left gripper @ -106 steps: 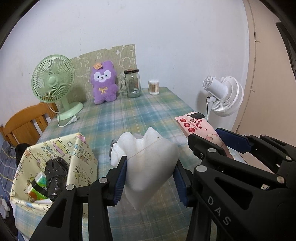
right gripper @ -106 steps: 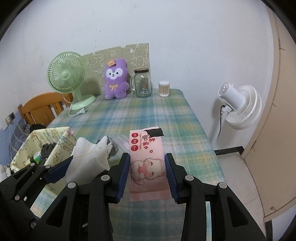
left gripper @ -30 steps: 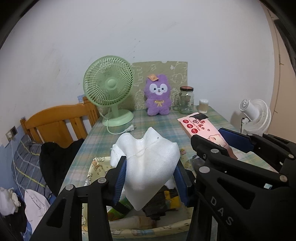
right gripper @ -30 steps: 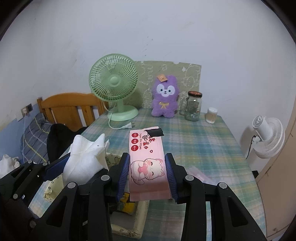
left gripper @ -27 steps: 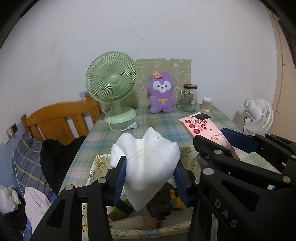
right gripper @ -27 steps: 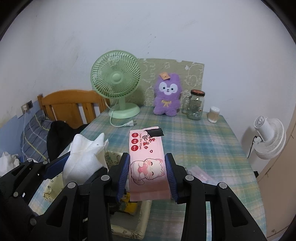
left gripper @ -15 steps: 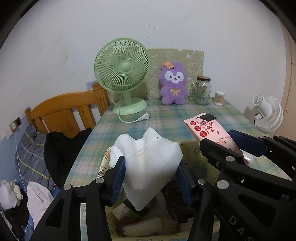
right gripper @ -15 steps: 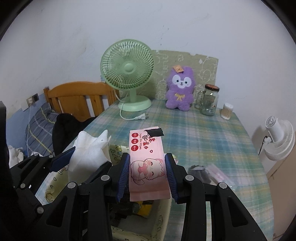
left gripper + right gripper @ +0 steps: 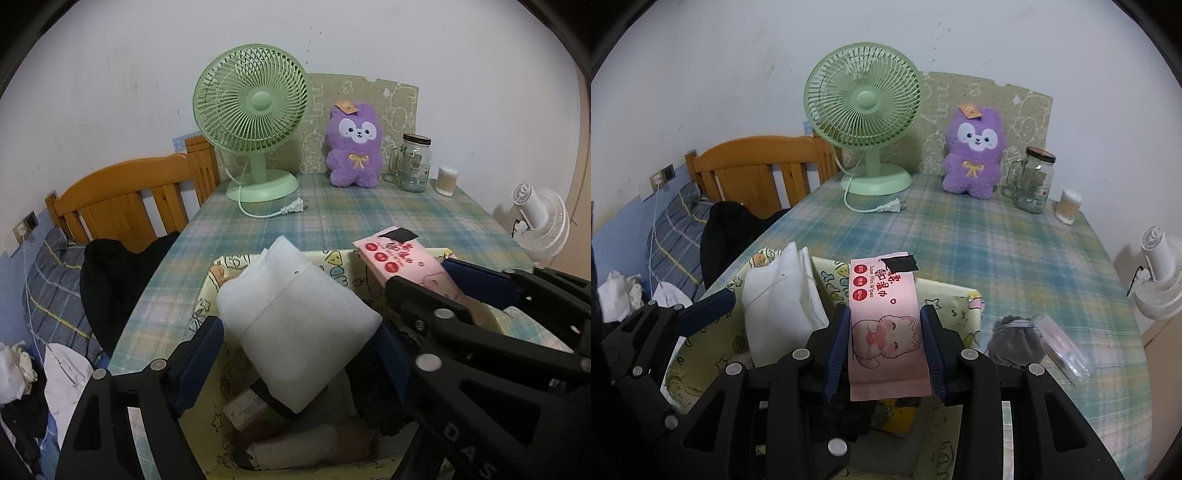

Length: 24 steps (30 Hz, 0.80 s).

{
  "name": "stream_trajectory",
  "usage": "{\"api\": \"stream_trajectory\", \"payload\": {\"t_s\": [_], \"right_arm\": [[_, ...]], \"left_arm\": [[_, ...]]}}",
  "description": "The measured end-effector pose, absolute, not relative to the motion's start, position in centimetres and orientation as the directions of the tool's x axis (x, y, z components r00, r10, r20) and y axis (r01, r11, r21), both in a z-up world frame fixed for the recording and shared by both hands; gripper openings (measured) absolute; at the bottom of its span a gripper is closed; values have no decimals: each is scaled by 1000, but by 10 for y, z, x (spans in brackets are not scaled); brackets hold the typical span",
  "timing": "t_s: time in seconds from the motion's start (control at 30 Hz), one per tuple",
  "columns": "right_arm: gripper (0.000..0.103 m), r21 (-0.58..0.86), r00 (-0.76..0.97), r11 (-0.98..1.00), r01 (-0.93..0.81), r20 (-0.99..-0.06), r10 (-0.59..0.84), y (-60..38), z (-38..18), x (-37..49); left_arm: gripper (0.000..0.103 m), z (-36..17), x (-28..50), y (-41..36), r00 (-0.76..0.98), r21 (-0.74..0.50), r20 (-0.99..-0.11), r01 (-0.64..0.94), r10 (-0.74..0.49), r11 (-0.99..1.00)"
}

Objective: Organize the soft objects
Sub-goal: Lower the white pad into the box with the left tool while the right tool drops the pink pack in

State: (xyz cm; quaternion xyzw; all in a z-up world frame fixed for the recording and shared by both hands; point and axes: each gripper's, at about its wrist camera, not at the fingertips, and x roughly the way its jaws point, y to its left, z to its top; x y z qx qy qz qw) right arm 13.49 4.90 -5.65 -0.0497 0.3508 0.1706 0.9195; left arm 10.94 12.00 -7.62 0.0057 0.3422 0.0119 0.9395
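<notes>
My left gripper (image 9: 295, 354) has opened; the white foam pouch (image 9: 295, 325) sits loose between its jaws, tilted over the yellow cartoon-print fabric bin (image 9: 332, 258). The left finger stands apart from the pouch. The pouch also shows in the right wrist view (image 9: 779, 306). My right gripper (image 9: 884, 347) is shut on a pink wet-wipes pack (image 9: 886, 317) and holds it above the bin (image 9: 964, 299). The pack also shows in the left wrist view (image 9: 402, 262). Dark items and a paper roll lie in the bin.
A green desk fan (image 9: 866, 122), purple plush (image 9: 975, 147), glass jar (image 9: 1034, 181) and cotton-swab tub (image 9: 1069, 206) stand at the table's far side. A dark pouch (image 9: 1015, 339) and a clear packet (image 9: 1060, 343) lie right of the bin. A wooden headboard (image 9: 125, 195) and bed are left.
Both grippers have swung left and come over the bin. My left gripper's jaws have spread, and the white pouch has tipped and dropped lower between them. The right gripper keeps hold of the pink pack.
</notes>
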Motion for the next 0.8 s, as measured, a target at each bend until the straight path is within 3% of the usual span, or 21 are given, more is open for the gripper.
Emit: {"api": "stream_trajectory", "payload": {"t_s": [0.17, 0.23, 0.3, 0.4, 0.8], "right_arm": [[45, 55, 664, 929, -366, -683, 302, 50, -64, 140], [55, 52, 660, 929, -366, -689, 299, 50, -66, 142], [71, 54, 661, 931, -360, -690, 295, 49, -67, 142], [79, 64, 664, 934, -352, -686, 298, 46, -66, 141], [82, 60, 702, 941, -333, -651, 290, 26, -53, 123]], "left_arm": [[92, -80, 109, 121, 755, 5, -656, -15, 14, 1000], [92, -81, 110, 121, 749, -3, -663, -4, 0, 1000], [93, -81, 109, 119, 749, -9, -663, 9, -12, 1000], [95, -79, 107, 116, 755, -14, -656, 22, -26, 1000], [95, -67, 94, 100, 769, -13, -639, 28, -30, 1000]]}}
